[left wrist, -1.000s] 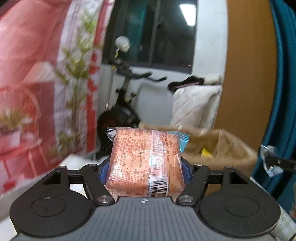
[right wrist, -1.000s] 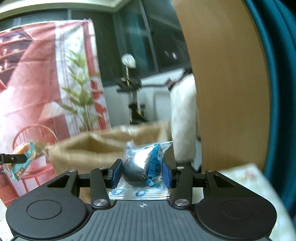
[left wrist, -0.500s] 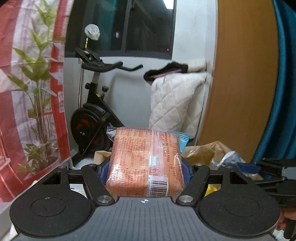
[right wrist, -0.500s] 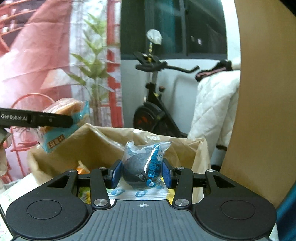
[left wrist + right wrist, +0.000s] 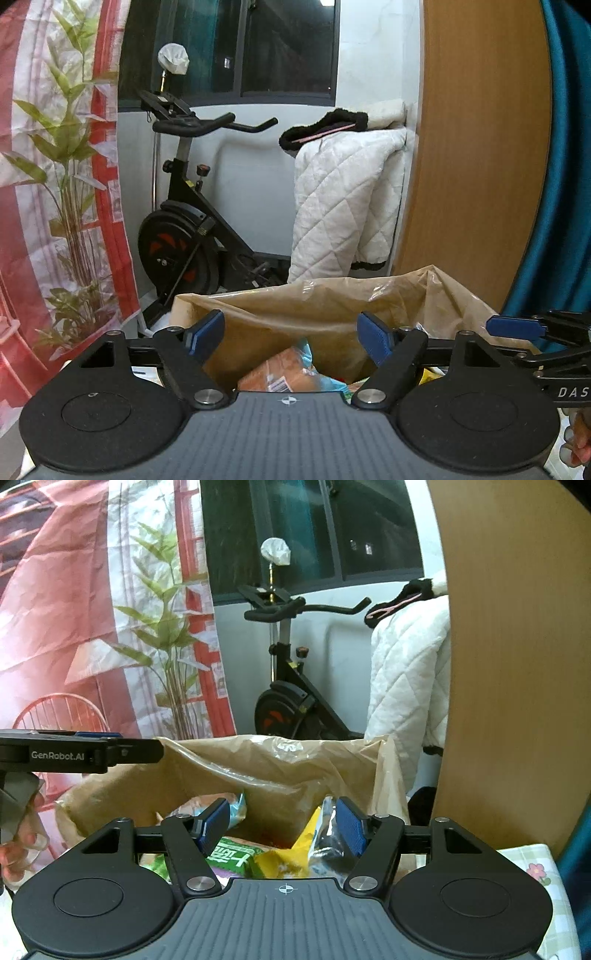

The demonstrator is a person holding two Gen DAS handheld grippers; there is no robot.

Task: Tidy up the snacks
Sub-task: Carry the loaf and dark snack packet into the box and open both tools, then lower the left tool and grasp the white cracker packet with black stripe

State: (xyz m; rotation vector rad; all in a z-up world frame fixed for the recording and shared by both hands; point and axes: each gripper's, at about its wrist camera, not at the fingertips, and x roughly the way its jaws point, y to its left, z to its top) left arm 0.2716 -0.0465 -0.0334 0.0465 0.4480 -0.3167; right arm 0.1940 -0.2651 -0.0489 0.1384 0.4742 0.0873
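Note:
An open brown paper bag (image 5: 332, 306) stands just ahead, also in the right wrist view (image 5: 280, 771). My left gripper (image 5: 291, 336) is open and empty above the bag's mouth; the orange snack pack (image 5: 284, 376) lies inside the bag below it. My right gripper (image 5: 282, 825) is open and empty over the bag. The silver-and-blue snack packet (image 5: 325, 838) lies in the bag by its right finger, among a green pack (image 5: 231, 858) and a yellow pack (image 5: 291, 856). The right gripper shows at the left view's right edge (image 5: 532, 328), the left gripper at the right view's left edge (image 5: 81, 753).
An exercise bike (image 5: 192, 229) and a white quilted blanket (image 5: 343, 206) stand behind the bag. A wooden panel (image 5: 476, 147) and a teal curtain (image 5: 569, 184) are on the right, a red printed backdrop (image 5: 92, 627) on the left. A floral tablecloth (image 5: 535, 871) shows at right.
Both grippers opened and dropped their snacks: the orange pack and the silver-blue packet now lie in the paper bag. Both grippers moved closer over the bag's mouth.

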